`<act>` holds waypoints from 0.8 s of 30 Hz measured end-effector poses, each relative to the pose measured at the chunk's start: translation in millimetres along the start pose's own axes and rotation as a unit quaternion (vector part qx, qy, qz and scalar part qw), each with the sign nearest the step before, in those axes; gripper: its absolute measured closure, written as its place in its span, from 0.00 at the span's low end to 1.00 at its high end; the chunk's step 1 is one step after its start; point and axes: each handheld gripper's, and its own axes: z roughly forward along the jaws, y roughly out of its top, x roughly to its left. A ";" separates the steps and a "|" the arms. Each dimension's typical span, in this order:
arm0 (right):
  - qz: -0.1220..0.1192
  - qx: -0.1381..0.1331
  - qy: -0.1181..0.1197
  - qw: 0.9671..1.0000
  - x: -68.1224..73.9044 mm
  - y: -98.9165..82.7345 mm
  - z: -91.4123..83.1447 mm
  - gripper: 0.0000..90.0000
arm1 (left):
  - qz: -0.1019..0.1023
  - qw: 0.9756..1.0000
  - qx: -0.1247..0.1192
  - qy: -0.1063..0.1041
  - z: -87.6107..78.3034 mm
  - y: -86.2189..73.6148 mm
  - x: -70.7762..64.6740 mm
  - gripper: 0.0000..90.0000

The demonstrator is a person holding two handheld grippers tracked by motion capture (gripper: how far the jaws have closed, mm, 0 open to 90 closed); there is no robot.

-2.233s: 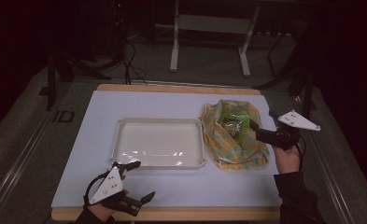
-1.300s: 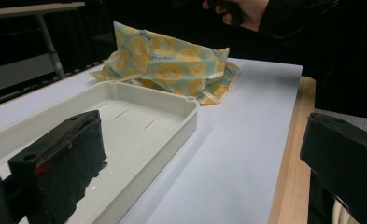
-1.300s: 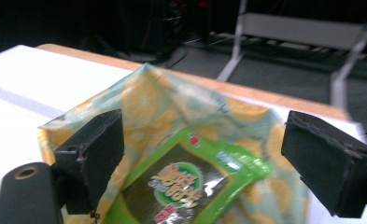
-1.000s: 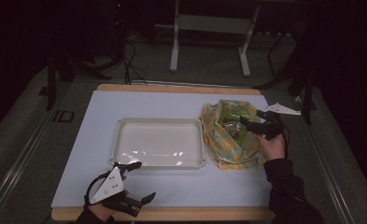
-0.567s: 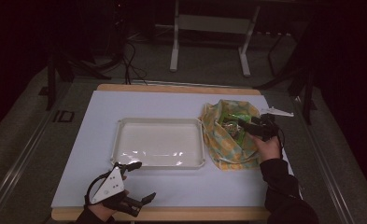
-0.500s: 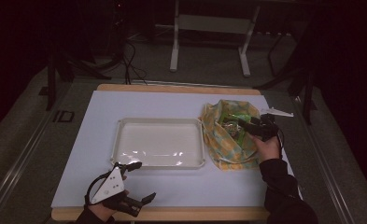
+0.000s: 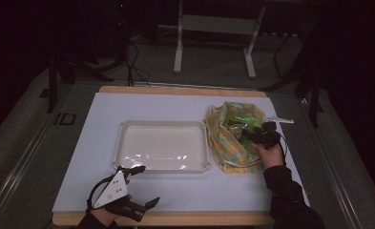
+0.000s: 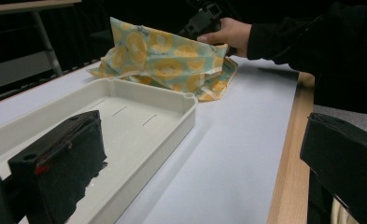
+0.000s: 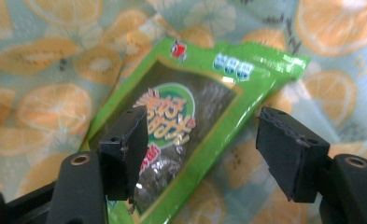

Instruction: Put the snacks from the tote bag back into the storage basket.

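A fruit-print cloth bag [image 7: 233, 136] lies open on the white mat to the right of a white tray [image 7: 163, 145]. Inside it lies a green snack packet [image 9: 190, 116], also visible as green in the high view [image 7: 237, 119]. My right gripper [image 7: 249, 134] reaches into the bag, open, its jaws standing either side of the packet [image 9: 202, 156] and just above it. My left gripper [image 7: 140, 186] rests open near the table's front edge, below the tray's front left corner. Its view shows the tray [image 8: 139, 126], the bag [image 8: 167, 60] and the other hand [image 8: 225, 35].
The mat [image 7: 142, 107] covers a wooden table whose front edge [image 8: 284, 163] is close to my left gripper. Behind the table, metal stand legs [image 7: 178, 47] and cables lie on a dark floor.
My right gripper has moved left from the bag's right edge into the bag's opening, over the green packet. The left gripper has stayed put.
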 end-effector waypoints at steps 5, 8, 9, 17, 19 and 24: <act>0.001 0.015 0.011 1.000 -2.1 -5.0 4.2 0.41 | -0.001 1.000 0.000 0.000 0.5 -0.2 0.4 0.00; -0.001 0.025 0.018 1.000 -1.7 -6.1 7.1 0.44 | -0.001 1.000 0.000 0.000 0.6 -0.2 0.3 0.00; -0.003 0.029 0.023 0.999 -1.7 -6.5 8.4 0.45 | -0.001 1.000 0.000 0.000 0.7 -0.2 0.2 0.00; -0.019 0.067 0.038 0.997 -3.6 -9.0 18.3 0.47 | -0.001 1.000 0.000 -0.001 0.6 -0.3 0.2 0.00; -0.021 0.072 0.042 0.996 -4.1 -8.7 19.3 0.50 | -0.001 1.000 0.000 -0.001 0.6 -0.3 0.2 0.00; -0.028 0.093 0.044 0.994 -0.8 -5.8 21.8 0.66 | 0.000 1.000 0.001 -0.001 1.1 -0.4 0.1 0.00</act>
